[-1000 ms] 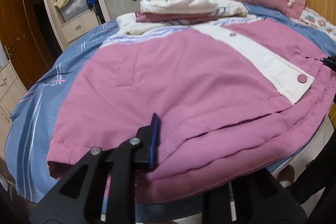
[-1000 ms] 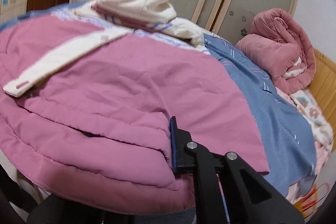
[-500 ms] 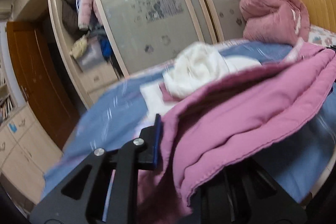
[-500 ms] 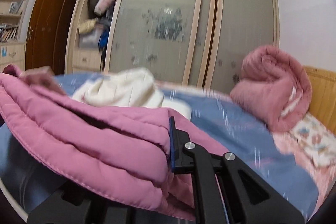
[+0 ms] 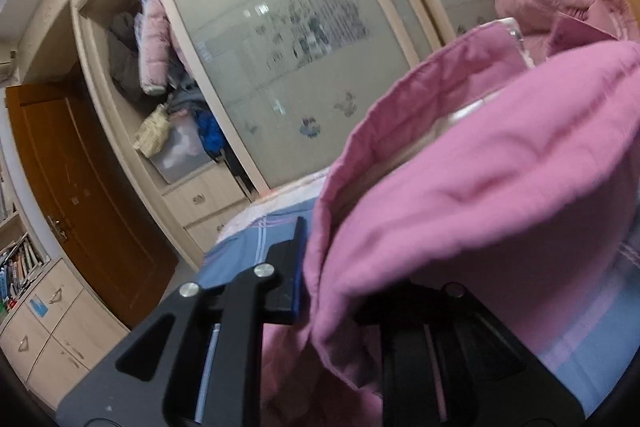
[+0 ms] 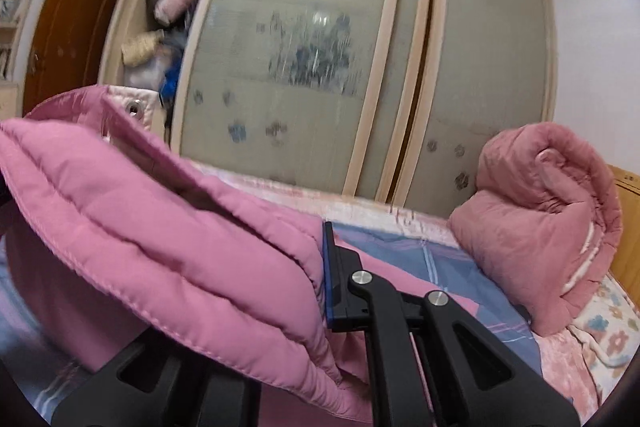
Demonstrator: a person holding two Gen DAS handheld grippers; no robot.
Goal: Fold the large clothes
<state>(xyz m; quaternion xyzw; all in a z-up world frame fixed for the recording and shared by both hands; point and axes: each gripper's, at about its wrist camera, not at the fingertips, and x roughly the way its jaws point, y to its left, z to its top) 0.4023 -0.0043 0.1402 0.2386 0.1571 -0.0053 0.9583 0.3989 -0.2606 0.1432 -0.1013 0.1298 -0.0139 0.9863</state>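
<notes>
Pink padded jacket (image 6: 168,235): hem is being carried above the blue striped bed sheet (image 6: 448,259), both jaws clamped on it — left gripper (image 5: 316,279), right gripper (image 6: 316,287). Advice: keeping corners level, laying hem squarely toward the collar.

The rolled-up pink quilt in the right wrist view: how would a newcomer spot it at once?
Start at the wardrobe's frosted sliding doors, then drop to the bed below them. At its right end, against the wooden headboard, sits the rolled quilt: dusty pink, bundled, and untouched, unlike the brighter pink jacket.
</notes>
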